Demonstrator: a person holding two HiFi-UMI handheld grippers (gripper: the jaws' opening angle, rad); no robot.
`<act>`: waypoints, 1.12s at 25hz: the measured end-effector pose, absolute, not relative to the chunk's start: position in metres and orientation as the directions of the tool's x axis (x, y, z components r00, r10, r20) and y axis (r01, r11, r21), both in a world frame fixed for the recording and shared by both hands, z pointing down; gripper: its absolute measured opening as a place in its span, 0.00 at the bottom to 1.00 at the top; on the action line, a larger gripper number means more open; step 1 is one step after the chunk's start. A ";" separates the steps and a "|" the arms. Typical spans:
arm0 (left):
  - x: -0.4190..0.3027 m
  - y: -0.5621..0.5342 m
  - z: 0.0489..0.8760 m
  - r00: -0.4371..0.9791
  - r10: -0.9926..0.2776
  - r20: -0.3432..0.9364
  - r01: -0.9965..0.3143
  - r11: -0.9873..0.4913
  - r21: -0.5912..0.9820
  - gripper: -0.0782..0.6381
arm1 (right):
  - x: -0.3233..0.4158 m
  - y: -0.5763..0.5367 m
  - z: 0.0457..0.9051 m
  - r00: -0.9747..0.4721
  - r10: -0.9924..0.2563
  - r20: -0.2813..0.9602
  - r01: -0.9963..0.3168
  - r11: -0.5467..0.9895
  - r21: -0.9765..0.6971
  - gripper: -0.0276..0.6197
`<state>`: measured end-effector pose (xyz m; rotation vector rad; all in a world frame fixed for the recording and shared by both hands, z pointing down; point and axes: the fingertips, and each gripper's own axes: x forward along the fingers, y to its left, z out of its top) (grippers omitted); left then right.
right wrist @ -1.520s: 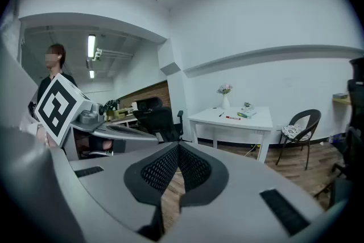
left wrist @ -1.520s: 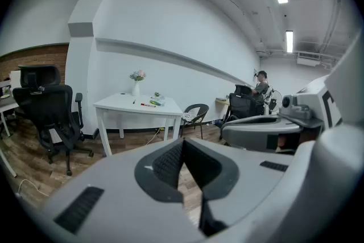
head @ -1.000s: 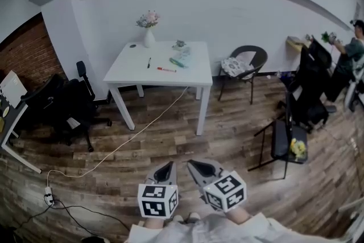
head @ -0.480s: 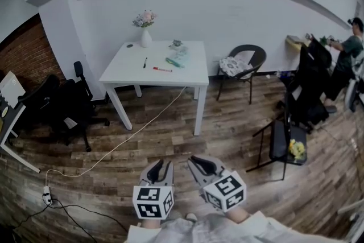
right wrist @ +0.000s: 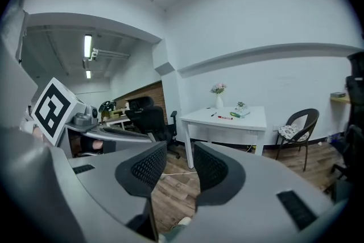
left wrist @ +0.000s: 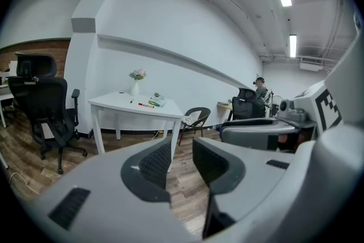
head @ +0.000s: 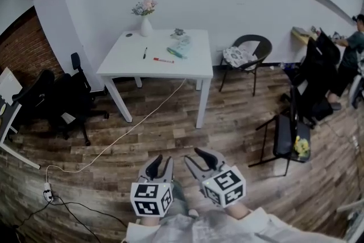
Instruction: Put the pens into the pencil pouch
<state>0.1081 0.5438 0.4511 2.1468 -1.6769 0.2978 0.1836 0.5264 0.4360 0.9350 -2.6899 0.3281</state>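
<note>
Tools: left tool [head: 161,164] and right tool [head: 195,156] sit side by side, low in front of you, both pointing ahead and a bit down. Jaws on both have just been opening. They now stand apart with nothing between the pads, only floor [head: 187,134] beyond them.

Nothing of the task is in reach. Between you and the work there's bare wood floor with a white cable [head: 128,132] running across it toward the bench [head: 128,65].

The bench stands well ahead, slightly to your left. The black pen [head: 145,53] lies mid-top, long axis running roughly away from you. The red pen [head: 163,60] lies just right of it, nearer the front edge, long axis across your view. A green pen [head: 176,53], as far as I can tell, lies slanted further right, touching or just beside the pale pouch [head: 182,42]. At this range I can't tell whether the pouch is open. A vase [head: 146,24] stands at the back edge, clear of the pens.

My read: the approach isn't done. The black and red pens line up ahead of your left tool and the pouch more with your right. Expect to roll the wrist differently for each pen, since their axes sit nearly at right angles.
</note>
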 end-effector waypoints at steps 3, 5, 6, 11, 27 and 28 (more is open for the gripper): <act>0.098 0.510 0.451 0.275 -0.875 0.398 -0.959 -0.222 0.174 0.25 | 0.172 0.493 0.438 -0.750 -0.575 0.327 -0.636 0.762 -0.120 0.24; 0.085 0.484 0.449 0.277 -0.878 0.390 -0.958 -0.224 0.178 0.25 | 0.160 0.468 0.438 -0.747 -0.575 0.334 -0.637 0.762 -0.114 0.24; 0.077 0.471 0.447 0.279 -0.879 0.386 -0.957 -0.223 0.183 0.25 | 0.153 0.455 0.437 -0.746 -0.574 0.337 -0.637 0.763 -0.110 0.24; 0.039 0.402 0.431 0.293 -0.885 0.362 -0.951 -0.231 0.204 0.25 | 0.113 0.386 0.429 -0.740 -0.591 0.321 -0.648 0.753 -0.108 0.24; -0.036 0.245 0.427 0.380 -0.858 0.346 -0.920 -0.312 0.236 0.25 | 0.044 0.243 0.421 -0.661 -0.655 0.367 -0.721 0.690 -0.067 0.24; -0.037 0.241 0.428 0.385 -0.856 0.346 -0.918 -0.316 0.238 0.25 | 0.044 0.238 0.423 -0.655 -0.657 0.372 -0.725 0.686 -0.065 0.24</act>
